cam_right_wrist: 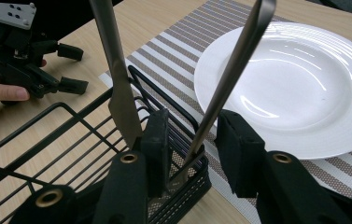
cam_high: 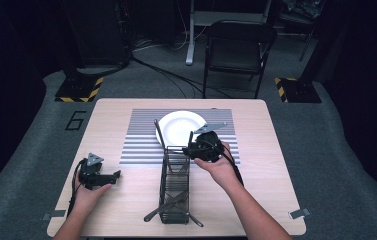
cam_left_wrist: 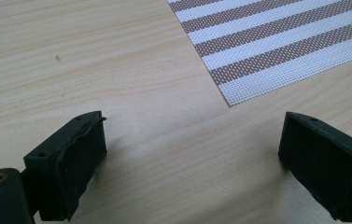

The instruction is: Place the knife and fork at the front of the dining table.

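— Grey carpet surrounds a pale wooden worktop (cam_high: 126,200); a folding chair (cam_high: 238,47) stands beyond it at twelve o'clock. What lies on the surface?

— A striped placemat (cam_high: 141,145) at centre, with a white plate (cam_high: 178,127) on its far half. A black wire caddy (cam_high: 175,187) runs from the mat's near edge toward six o'clock, with cutlery lying in its near end.

— Right gripper?

— The right gripper (cam_high: 203,147) is at the caddy's far end, just at the plate's five o'clock edge. In the right gripper view its fingers (cam_right_wrist: 157,140) stand narrowly apart around a metal utensil handle (cam_right_wrist: 232,79) that leans upright out of the caddy's end compartment. Contact with the pads cannot be confirmed. A second utensil (cam_right_wrist: 115,70) stands just beside it, outside the left pad.

— Left gripper?

— The left gripper (cam_high: 98,175) rests low at the worktop's eight o'clock area, well apart from the caddy. In the left gripper view its fingers (cam_left_wrist: 75,158) are spread wide over bare wood, holding nothing; the placemat corner lies at one o'clock ahead of them.
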### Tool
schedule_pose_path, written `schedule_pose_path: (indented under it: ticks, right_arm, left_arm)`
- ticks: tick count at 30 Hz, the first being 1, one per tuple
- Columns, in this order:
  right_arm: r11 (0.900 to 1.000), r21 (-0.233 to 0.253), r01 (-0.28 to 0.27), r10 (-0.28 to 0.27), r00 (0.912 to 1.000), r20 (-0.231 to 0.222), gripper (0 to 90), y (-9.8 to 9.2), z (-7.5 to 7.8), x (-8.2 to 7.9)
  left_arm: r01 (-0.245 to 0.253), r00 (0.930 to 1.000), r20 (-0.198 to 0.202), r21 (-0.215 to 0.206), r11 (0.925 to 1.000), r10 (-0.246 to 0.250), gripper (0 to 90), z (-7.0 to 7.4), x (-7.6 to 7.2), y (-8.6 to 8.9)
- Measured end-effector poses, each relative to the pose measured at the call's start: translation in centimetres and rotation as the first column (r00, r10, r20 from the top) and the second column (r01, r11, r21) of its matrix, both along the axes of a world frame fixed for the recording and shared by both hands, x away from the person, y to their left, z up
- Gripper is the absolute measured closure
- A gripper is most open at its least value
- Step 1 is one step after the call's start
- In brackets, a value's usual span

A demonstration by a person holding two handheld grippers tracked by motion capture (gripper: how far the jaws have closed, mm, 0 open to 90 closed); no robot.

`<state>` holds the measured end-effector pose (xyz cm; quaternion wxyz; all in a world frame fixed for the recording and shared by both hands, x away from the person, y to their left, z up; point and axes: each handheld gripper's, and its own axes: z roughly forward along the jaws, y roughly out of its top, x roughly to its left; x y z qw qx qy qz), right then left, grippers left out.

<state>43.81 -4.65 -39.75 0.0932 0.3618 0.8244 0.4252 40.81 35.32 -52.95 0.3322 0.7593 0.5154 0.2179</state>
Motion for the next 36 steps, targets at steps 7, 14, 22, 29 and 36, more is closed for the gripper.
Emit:
schedule_pose_path:
  ticks: [7,14,22,29,36]
  right_arm:
    - [1.0,-0.003,-0.01,0.01,0.9999,0.006,72.3,0.2,0.2,0.0]
    - [1.0,0.001,-0.005,0.005,0.9999,0.009,76.8,-0.1,0.3,-0.1]
    - [1.0,0.001,-0.002,0.002,0.9995,0.032,82.8,-0.3,0.7,-0.6]
    - [1.0,0.014,-0.018,0.017,0.9986,0.051,84.4,-0.1,0.8,-1.4]
    - [1.0,0.013,-0.022,0.021,0.9983,0.054,84.7,0.5,0.6,-1.6]
  left_arm:
    - [0.003,1.0,0.001,0.001,1.0,-0.003,7.5,0.0,0.0,0.0]
    - [0.003,1.0,0.001,0.0,1.0,-0.003,7.5,0.0,0.0,0.0]
    - [0.003,1.0,0.001,0.0,1.0,-0.003,7.5,0.0,0.0,0.0]
    - [0.004,1.0,0.001,0.0,1.0,-0.004,7.5,0.0,0.0,0.0]
    - [0.005,1.0,0.001,0.001,1.0,-0.005,7.5,0.0,0.0,0.0]
